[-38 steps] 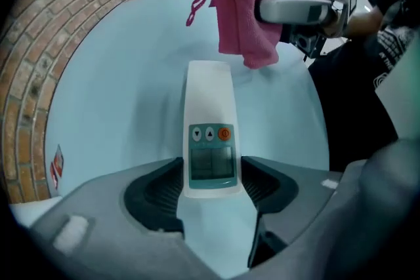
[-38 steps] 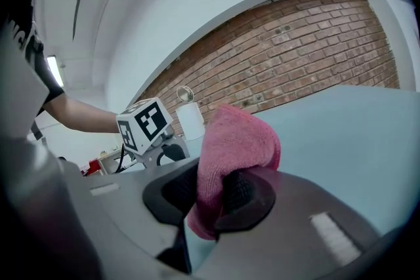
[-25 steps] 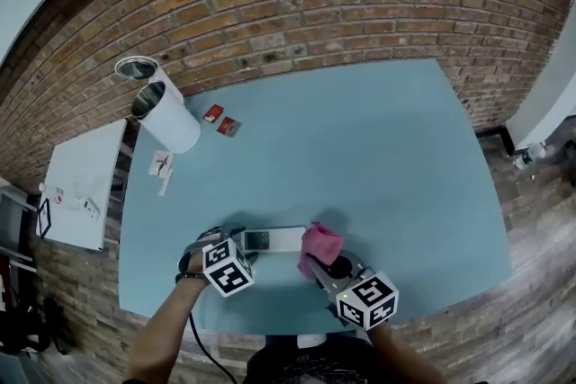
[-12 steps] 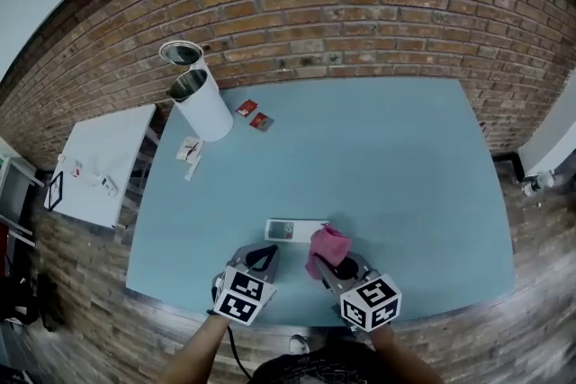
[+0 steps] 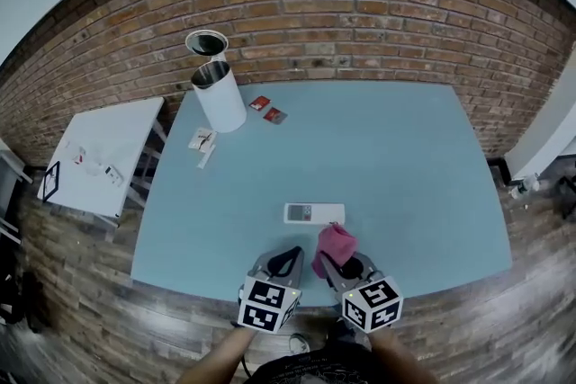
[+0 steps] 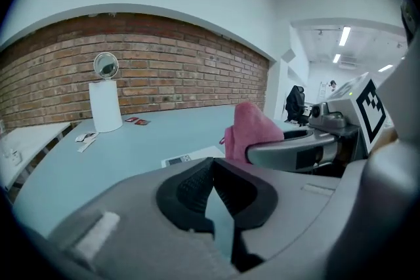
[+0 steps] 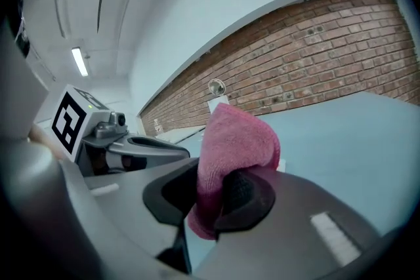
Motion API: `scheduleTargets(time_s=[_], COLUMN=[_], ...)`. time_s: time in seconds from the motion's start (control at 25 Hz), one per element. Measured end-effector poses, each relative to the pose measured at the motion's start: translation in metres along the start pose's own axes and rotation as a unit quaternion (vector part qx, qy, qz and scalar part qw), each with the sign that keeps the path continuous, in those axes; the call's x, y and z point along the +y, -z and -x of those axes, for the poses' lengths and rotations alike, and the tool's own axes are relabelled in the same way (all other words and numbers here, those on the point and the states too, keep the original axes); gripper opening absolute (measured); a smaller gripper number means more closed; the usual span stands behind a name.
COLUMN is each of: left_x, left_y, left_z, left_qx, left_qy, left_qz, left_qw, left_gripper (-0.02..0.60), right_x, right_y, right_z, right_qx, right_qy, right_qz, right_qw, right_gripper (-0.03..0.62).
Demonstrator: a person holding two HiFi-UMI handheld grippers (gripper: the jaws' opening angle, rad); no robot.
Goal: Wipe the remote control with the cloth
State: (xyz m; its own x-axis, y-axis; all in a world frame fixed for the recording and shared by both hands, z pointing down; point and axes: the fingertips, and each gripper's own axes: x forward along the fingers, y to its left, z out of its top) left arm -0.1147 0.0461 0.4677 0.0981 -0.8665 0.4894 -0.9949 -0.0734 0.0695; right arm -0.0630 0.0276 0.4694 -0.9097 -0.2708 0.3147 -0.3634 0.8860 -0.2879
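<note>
The white remote control (image 5: 314, 213) lies flat on the blue table (image 5: 396, 157), a little in from its near edge, also seen in the left gripper view (image 6: 187, 157). My right gripper (image 5: 339, 267) is shut on a pink cloth (image 5: 335, 245), which bulges up between its pads (image 7: 244, 192); the cloth (image 7: 239, 141) hangs just short of the remote, apart from it. My left gripper (image 5: 286, 262) is beside it on the left, its jaws shut on nothing (image 6: 211, 170), pointing toward the remote. The cloth (image 6: 252, 131) and right gripper (image 6: 295, 149) appear at its right.
A white cylindrical container (image 5: 220, 94) with a round lid (image 5: 207, 42) behind it stands at the far left corner. Two small red cards (image 5: 268, 109) and paper slips (image 5: 202, 141) lie near it. A white side table (image 5: 99, 157) stands left; a brick wall behind.
My left gripper has left the remote's left end, drawn back toward the near edge, risen and shut. The right gripper has pulled the cloth back off the remote.
</note>
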Motion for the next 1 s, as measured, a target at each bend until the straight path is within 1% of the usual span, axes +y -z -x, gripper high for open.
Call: scheduleTargets(time_s=[0.08, 0.32, 0.68, 1.0], left_x=[-0.006, -0.024, -0.034, -0.039], left_y=[0.002, 0.011, 0.020, 0.032], left_z=[0.006, 0.018, 0.041, 0.059], left_qx=[-0.004, -0.016, -0.023, -0.029], left_qy=[0.005, 0.018, 0.018, 0.029], left_qz=[0.002, 0.001, -0.006, -0.011], left_qw=[1.0000, 0.9997, 0.9996, 0.9991], left_gripper=[-0.002, -0.002, -0.003, -0.005], right_x=[0.007, 0.024, 0.042, 0.060], right_y=[0.005, 0.014, 0.021, 0.031], right_z=[0.005, 0.023, 0.039, 0.044], right_qx=[0.007, 0.001, 0.004, 0.010], right_qy=[0.014, 0.038, 0.056, 0.064], right_qz=[0.006, 0.008, 0.017, 0.023], right_qw=[1.000, 0.999, 0.998, 0.998], right_gripper=[0.063, 0.064, 0.064, 0.064])
